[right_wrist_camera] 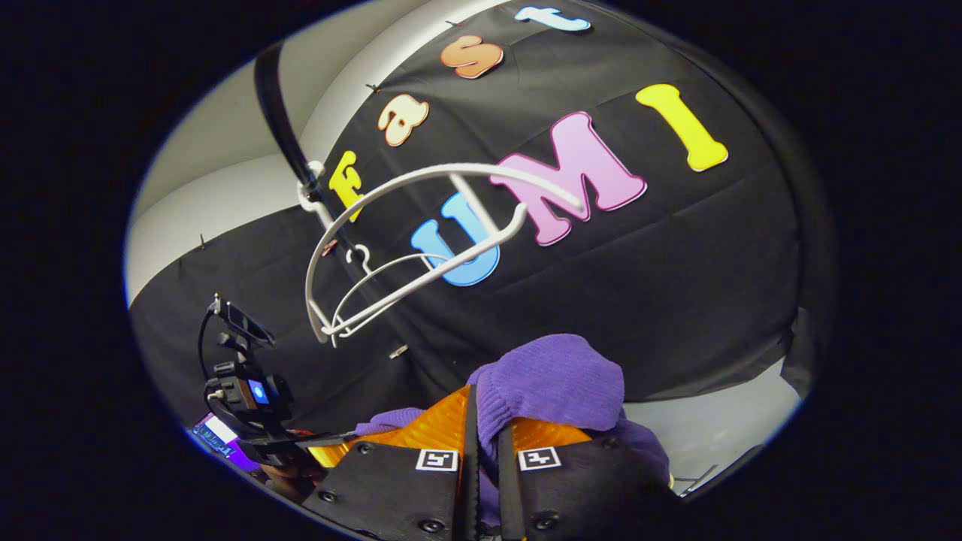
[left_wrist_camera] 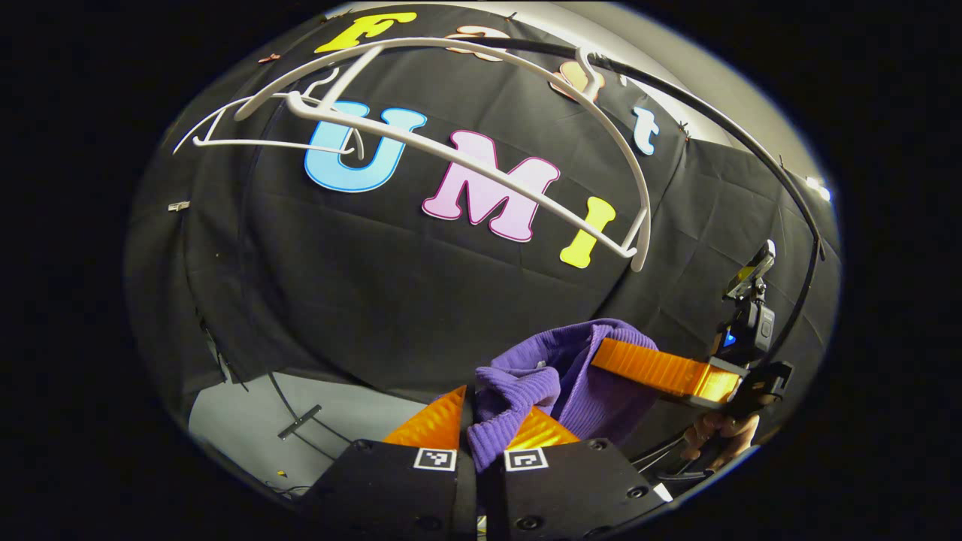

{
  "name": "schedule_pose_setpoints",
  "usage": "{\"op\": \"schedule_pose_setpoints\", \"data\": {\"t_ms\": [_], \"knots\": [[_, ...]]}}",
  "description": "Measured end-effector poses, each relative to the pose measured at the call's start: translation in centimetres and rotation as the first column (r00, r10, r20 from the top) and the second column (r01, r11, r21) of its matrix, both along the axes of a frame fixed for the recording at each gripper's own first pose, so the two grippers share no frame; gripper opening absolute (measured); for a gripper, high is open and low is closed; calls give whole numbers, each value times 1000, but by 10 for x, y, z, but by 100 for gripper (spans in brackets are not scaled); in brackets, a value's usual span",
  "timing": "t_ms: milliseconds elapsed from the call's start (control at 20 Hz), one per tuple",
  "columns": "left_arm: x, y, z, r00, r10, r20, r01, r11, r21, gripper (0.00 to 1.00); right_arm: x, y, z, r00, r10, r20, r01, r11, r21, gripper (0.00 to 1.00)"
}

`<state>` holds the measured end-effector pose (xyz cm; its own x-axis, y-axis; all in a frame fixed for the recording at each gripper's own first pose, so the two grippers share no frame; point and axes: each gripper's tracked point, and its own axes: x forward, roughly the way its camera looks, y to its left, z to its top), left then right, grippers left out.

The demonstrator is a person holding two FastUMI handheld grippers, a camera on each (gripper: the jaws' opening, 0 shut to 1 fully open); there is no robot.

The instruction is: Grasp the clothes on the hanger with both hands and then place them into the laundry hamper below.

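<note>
**Purple knit off the hanger, held between two grippers**

The purple ribbed knit garment (left_wrist_camera: 556, 376) is hanging bunched between the two grippers, below the bare white plastic hanger (left_wrist_camera: 481, 158) and clear of it. The left gripper (left_wrist_camera: 481, 424) is pinching a fold of the knit, both fingers pressing into the cloth. The right gripper (right_wrist_camera: 487, 421) is doing the same, its jaws nearly closed on a rounded hump of the fabric (right_wrist_camera: 552, 379). In the left gripper view the right gripper (left_wrist_camera: 601, 353) is reaching in from the side, below the hanger's lower end, a hand (left_wrist_camera: 721, 432) under its handle.

The garment's long axis appears to be running roughly level from one gripper to the other, under the hanger, though the bunching makes its neck and hem hard to tell apart.

The laundry hamper is hidden from where I'm standing, so the drop is being judged blind. Each grip is catching only a small fold; the knit could be slipping out if the grippers pull apart, or a loose end could be draping over the hamper's rim. A second white hanger (left_wrist_camera: 263, 135) is hanging behind the first on the black rail (left_wrist_camera: 751, 143).
</note>
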<state>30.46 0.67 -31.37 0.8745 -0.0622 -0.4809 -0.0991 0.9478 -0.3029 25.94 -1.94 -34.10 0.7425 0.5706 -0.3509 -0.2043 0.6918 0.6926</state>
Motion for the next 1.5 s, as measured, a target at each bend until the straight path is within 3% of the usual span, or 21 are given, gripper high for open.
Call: {"op": "schedule_pose_setpoints", "data": {"t_ms": [250,550,700,850,1150,1300,1500], "knots": [[-19,6,-6,999,24,-29,-24,1000,-1,9,-42,49,-17,988,131,-80,-135,990,-42,15],[-57,6,-55,974,63,-216,-60,998,23,9,-89,60,-75,957,182,-225,-237,939,-250,15],[-68,10,-76,941,112,-319,-119,993,-1,9,-116,61,-98,933,207,-294,-300,899,-319,16],[-70,3,-83,889,153,-431,-186,982,-36,9,-130,65,-120,902,200,-382,-332,888,-320,16],[-88,-6,-94,797,136,-589,-198,979,-42,9,-158,69,-156,816,192,-545,-415,850,-324,16],[-90,-10,-98,772,127,-623,-196,980,-43,9,-166,58,-167,790,189,-584,-445,832,-332,16],[-92,-8,-99,764,126,-633,-194,980,-39,9,-166,52,-170,779,176,-602,-451,824,-343,16]]}}
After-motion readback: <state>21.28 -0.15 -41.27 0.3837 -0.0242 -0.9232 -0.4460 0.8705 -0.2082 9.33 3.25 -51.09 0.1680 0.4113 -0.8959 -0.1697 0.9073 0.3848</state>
